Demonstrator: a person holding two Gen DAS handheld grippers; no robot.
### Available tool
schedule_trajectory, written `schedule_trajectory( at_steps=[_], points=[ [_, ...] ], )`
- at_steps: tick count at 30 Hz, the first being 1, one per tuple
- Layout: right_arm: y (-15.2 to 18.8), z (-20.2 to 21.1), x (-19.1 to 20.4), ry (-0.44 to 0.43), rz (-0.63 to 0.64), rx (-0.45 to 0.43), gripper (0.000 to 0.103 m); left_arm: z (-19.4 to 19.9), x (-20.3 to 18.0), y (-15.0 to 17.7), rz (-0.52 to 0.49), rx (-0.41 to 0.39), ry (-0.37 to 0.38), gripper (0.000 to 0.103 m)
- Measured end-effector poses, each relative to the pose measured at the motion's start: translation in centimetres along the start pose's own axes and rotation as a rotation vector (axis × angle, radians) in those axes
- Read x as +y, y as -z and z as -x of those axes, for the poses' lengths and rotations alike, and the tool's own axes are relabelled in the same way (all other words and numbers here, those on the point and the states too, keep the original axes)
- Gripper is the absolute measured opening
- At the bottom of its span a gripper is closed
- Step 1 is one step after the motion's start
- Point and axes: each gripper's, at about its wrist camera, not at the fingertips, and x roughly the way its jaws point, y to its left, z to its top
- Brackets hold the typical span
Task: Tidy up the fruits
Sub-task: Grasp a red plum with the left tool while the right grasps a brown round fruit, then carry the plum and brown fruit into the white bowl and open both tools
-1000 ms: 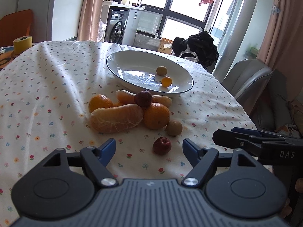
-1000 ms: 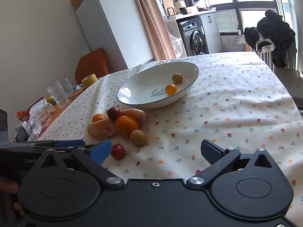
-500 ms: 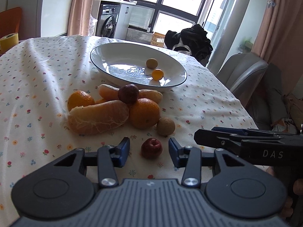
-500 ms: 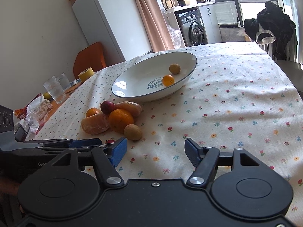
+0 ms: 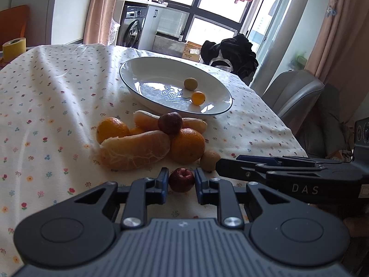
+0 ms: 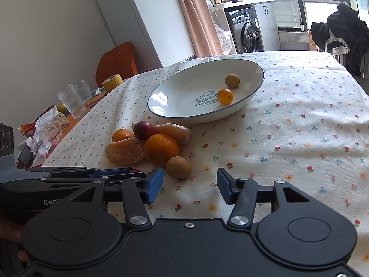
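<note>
My left gripper (image 5: 180, 181) is shut on a small red apple (image 5: 181, 179) that rests on the flowered tablecloth. Just beyond it lies a pile of fruit: a peeled orange segment (image 5: 133, 150), a whole orange (image 5: 188, 145), a second orange (image 5: 111, 128), a dark red fruit (image 5: 170, 123) and a small brown fruit (image 5: 209, 160). A white oval plate (image 5: 147, 78) behind holds a small brown fruit (image 5: 190, 83) and a small orange fruit (image 5: 198, 97). My right gripper (image 6: 189, 185) is open and empty, just short of the brown fruit (image 6: 178, 167); the plate (image 6: 175, 87) lies beyond it.
Two glasses (image 6: 72, 100), a yellow tape roll (image 6: 112, 82) and plastic wrappers (image 6: 46, 129) sit at the table's left side. A grey chair (image 5: 293, 97) stands at the right edge. The right gripper's body (image 5: 288, 173) reaches in beside the left one.
My left gripper moved forward and closed its jaws around the small red apple. My right gripper narrowed its opening and edged toward the brown fruit.
</note>
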Motion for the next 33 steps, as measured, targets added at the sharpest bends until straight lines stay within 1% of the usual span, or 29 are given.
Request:
schedule_trajectory(
  at_steps=[4,11,12,13,14,16,20,26,33],
  points=[
    [-0.3,-0.5,0.6,-0.007,0.015,0.002,0.05,0.5,0.6,-0.2,0.015,-0.012,-0.021,0.022],
    [-0.6,-1.6,1.7,0.02,0.048,0.021,0.045,1.6,1.3,-0.1,0.017,-0.035,-0.022,0.022],
    [-0.6,-1.8,1.9,0.021,0.051,0.025,0.042,1.7,1.4,-0.1,0.019,-0.04,-0.018,0.022],
    [-0.6,-1.9,1.9,0.023,0.053,0.028,0.038,1.9,1.5,-0.1,0.019,-0.045,-0.015,0.022],
    [-0.6,-2.0,2.1,0.034,0.058,0.032,0.036,2.1,1.6,-0.2,0.019,-0.05,-0.013,0.022],
    [-0.6,-2.1,2.2,0.066,0.068,0.034,0.026,2.4,1.7,-0.2,0.019,-0.06,-0.011,0.022],
    [-0.7,-1.2,2.1,0.042,0.046,0.016,0.025,2.9,1.9,-0.3,0.025,-0.076,-0.008,0.022],
    [-1.1,-0.2,2.5,0.041,0.056,-0.005,0.025,3.5,1.9,-0.8,0.028,-0.1,-0.006,0.022],
    [-2.0,0.5,2.9,0.034,0.064,-0.038,0.025,3.6,1.9,-1.7,0.023,-0.123,-0.021,0.022]
  ],
)
